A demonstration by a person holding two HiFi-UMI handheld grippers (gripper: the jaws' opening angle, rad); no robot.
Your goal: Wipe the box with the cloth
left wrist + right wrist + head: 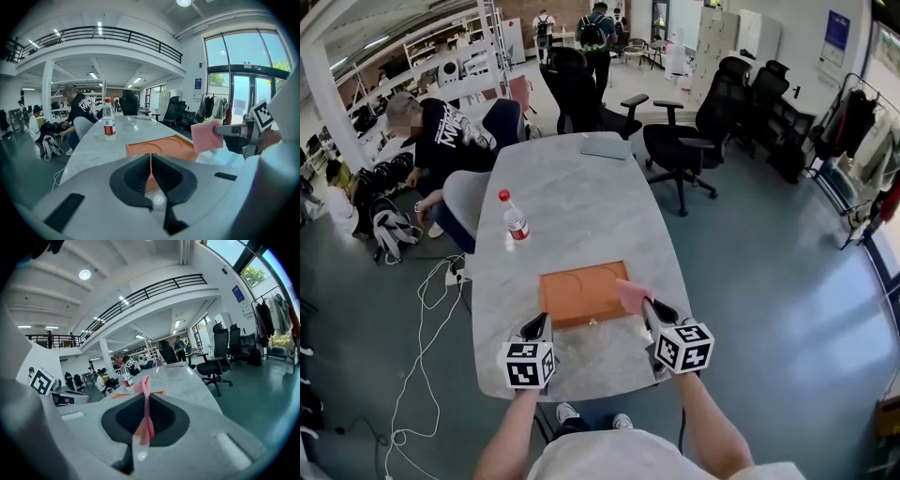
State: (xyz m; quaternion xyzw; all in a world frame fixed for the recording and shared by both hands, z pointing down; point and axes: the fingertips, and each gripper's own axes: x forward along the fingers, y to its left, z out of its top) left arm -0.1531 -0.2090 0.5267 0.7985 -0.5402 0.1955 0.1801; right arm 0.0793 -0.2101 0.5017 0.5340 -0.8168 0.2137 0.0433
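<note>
Right tool [649,307] is pinching the pink cloth [632,295], jaws clamped on it edge-on. Cloth hangs right at the 4 o'clock corner of the orange box [581,292], can't tell if it's actually touching. Box lies flat on the grey surface [581,187], toward the near end. Left tool [538,322] sits at the box's 7 o'clock, just beside its edge, jaws pressed together with nothing in them. Bottle [515,217] stands upright at 11 o'clock from the box, well apart
</note>
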